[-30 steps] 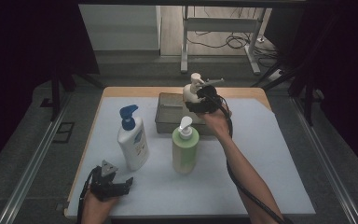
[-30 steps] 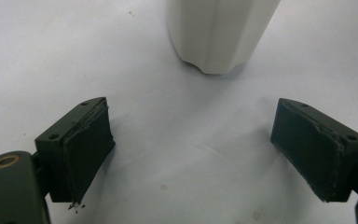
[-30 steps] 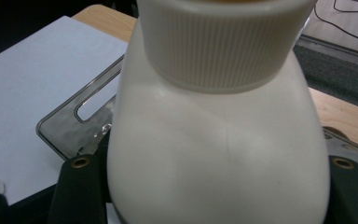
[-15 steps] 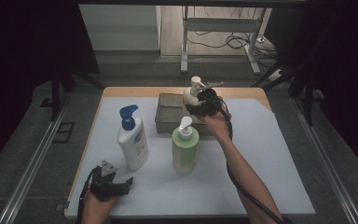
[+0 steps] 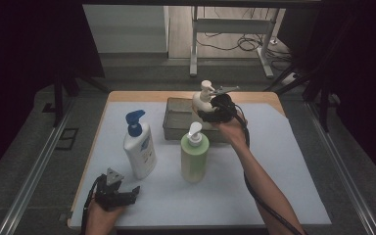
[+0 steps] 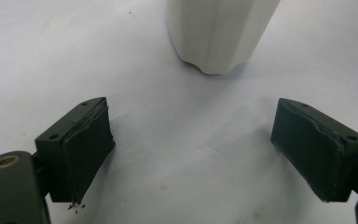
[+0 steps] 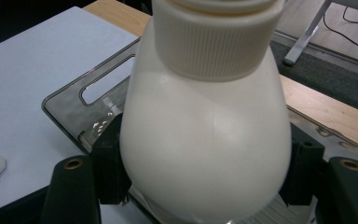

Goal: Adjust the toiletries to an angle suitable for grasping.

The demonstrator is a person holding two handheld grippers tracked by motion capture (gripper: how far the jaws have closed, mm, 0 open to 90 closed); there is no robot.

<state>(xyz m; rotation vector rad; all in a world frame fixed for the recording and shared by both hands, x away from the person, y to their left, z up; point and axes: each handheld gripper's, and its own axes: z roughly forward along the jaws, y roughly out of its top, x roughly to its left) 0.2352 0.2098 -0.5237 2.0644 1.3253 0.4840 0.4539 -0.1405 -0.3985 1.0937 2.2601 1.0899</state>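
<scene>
A cream pump bottle [image 5: 202,99] stands upright in a grey tray [image 5: 176,119] at the back of the table. My right gripper [image 5: 204,115] is shut on its lower body. In the right gripper view the black pads [image 7: 109,163] press both sides of the cream bottle [image 7: 205,130] above the tray's rim [image 7: 70,108]. My left gripper [image 5: 134,192] rests open near the front left edge with nothing between its jaws. In the left gripper view the base of the white bottle [image 6: 219,32] stands just ahead of that gripper [image 6: 200,149], apart from it.
A white bottle with a blue pump [image 5: 139,147] stands left of centre on the white mat. A green bottle with a white pump [image 5: 194,155] stands in the middle, just in front of the tray. The wooden table edge [image 5: 142,96] runs behind.
</scene>
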